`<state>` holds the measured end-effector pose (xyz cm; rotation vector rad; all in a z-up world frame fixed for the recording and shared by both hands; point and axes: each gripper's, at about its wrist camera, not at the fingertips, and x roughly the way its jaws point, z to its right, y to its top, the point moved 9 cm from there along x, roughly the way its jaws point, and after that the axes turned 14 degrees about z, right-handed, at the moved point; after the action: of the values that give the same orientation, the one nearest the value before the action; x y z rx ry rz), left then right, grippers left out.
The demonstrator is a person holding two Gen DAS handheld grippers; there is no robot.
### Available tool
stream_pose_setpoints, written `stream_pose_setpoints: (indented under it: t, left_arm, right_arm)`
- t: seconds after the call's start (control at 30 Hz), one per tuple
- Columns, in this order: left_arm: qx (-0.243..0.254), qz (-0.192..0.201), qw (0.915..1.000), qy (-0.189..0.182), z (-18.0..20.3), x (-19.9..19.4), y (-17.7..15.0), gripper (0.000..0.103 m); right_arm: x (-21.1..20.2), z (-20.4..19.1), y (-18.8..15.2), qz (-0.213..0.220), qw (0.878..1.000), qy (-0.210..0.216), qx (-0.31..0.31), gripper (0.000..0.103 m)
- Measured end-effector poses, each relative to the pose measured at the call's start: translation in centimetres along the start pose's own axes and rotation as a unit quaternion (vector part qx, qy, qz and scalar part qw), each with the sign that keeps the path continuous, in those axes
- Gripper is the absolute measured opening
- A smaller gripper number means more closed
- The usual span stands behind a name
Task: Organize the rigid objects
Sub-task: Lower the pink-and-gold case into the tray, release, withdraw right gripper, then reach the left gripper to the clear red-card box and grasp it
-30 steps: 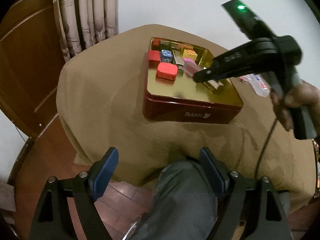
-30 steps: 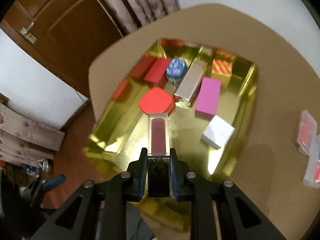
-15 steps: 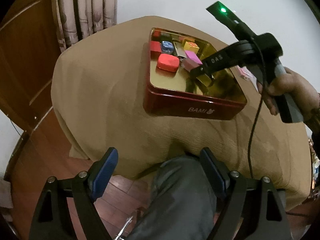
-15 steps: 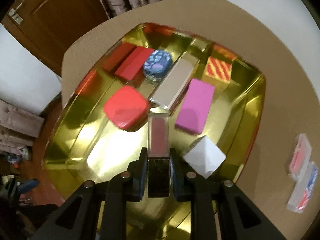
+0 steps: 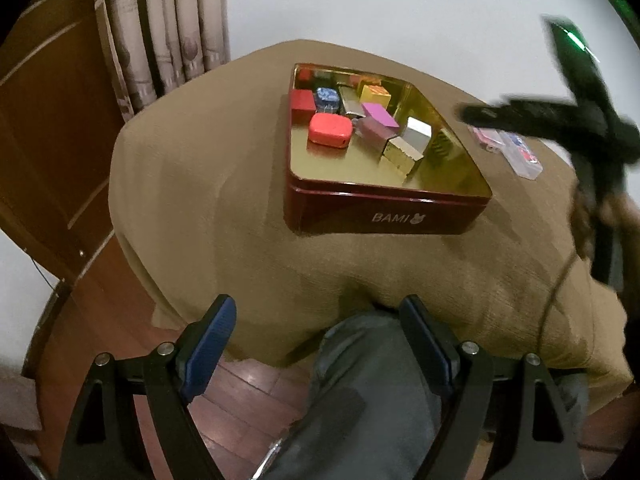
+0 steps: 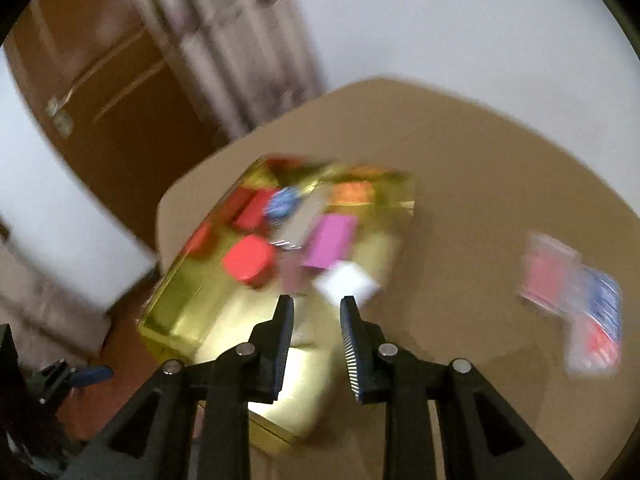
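The right gripper (image 6: 316, 308) has its jaws just starting to open with nothing between them, hanging over the near end of the gold-lined red tin (image 5: 384, 216), while the left gripper (image 5: 316, 328) sits wide and empty, low at the table edge. The next pieces look like the two small clear plastic cases (image 6: 576, 300) on the tan tablecloth (image 5: 200, 200) to the tin's right; I'd guess they're light, stiff and slick. They're too blurred to read their long axis, so pinch one across its narrow sides.
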<state>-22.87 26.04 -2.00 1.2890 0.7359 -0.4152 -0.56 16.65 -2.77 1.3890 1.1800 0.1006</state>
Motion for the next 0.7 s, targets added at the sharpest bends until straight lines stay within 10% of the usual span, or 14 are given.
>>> stream_pose_setpoints:
  t: [0.33,0.7]
  left_arm:
    - [0.081,0.024,0.9953,-0.047,5.9,-1.9,0.5,0.08]
    - [0.181,0.031,0.9738,-0.135,20.0,0.9,10.1,0.089]
  right_arm:
    - [-13.9,22.0,-10.7,0.027,0.948,-0.31,0.067,0.037]
    - [-17.6,27.0,-13.6,0.053,0.939,-0.315,0.128,0.041]
